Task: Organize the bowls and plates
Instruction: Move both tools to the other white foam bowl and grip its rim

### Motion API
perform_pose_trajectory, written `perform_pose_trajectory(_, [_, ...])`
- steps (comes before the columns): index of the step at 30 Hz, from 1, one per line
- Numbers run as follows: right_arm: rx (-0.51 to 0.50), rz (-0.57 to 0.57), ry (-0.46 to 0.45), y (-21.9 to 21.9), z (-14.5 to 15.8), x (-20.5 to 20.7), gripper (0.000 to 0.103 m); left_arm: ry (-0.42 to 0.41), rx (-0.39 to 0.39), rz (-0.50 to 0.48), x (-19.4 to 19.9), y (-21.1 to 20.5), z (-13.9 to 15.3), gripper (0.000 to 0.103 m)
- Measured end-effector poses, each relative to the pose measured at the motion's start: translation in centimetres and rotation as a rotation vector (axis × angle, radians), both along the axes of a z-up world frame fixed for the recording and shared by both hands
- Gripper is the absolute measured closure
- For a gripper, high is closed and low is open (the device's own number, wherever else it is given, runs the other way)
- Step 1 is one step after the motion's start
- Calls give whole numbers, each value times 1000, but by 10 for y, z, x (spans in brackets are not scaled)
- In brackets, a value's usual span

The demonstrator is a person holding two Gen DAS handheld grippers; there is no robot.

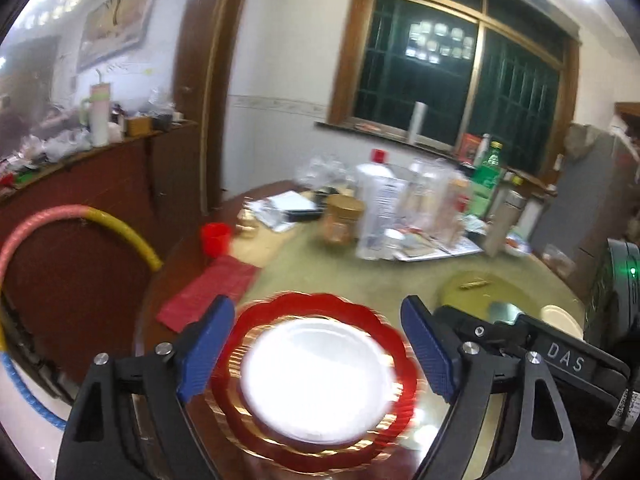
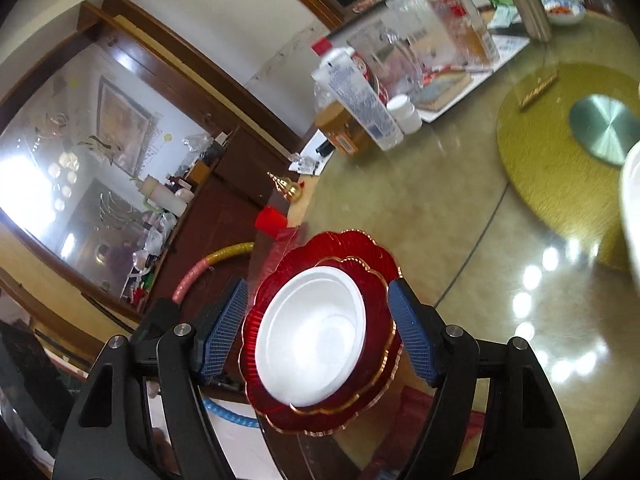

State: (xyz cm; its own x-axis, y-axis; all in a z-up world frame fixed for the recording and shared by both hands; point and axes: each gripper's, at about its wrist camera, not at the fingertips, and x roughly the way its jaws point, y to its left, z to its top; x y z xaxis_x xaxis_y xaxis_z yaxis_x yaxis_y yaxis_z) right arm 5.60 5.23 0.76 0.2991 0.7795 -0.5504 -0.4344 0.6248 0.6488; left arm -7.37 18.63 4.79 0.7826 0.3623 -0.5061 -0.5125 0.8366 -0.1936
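Partly blurred: white bowl (image 1: 316, 376).

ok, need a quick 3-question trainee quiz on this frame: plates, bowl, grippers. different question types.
1. True or false: the white bowl sits on top of the red scalloped plates.
2. Multiple choice: how do the jaws of the left gripper and the right gripper stand? A) both shut on the stack B) both open, pads clear of the stack C) left shut, right open
3. Fill in: the small red cup stands near the edge of the round ____.

Key: 1 true; 2 B; 3 table
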Motion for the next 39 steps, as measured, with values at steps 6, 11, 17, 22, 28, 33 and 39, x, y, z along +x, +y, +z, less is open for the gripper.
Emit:
perform_pose_trajectory(6, [49, -73, 17, -84, 16, 5, 0, 12, -130, -183, 37, -33, -6, 1])
perform_pose_trajectory(11, [22, -122, 80, -159, 6, -1, 0, 96, -204, -320, 82, -72, -22, 1])
perform_pose_trajectory(17, [142, -245, 234, -233, -26, -7, 0, 226, -287, -430, 136, -114, -49, 1])
perform_pose_trajectory(22, [181, -363, 332, -268, -56, -4, 0, 314, -319, -466, 158, -139, -69, 1])
perform_pose_trajectory(28, [186, -419, 361, -277, -69, 14, 0, 324, -311, -477, 171, -154, -73, 1])
perform_pose_trajectory(33, [175, -474, 374, -280, -74, 29, 3, 352, -272, -493, 179, -164, -79, 1])
perform_pose_trajectory(39, [123, -495, 391, -274, -80, 41, 30, 402, -235, -490, 186, -167, -91, 9])
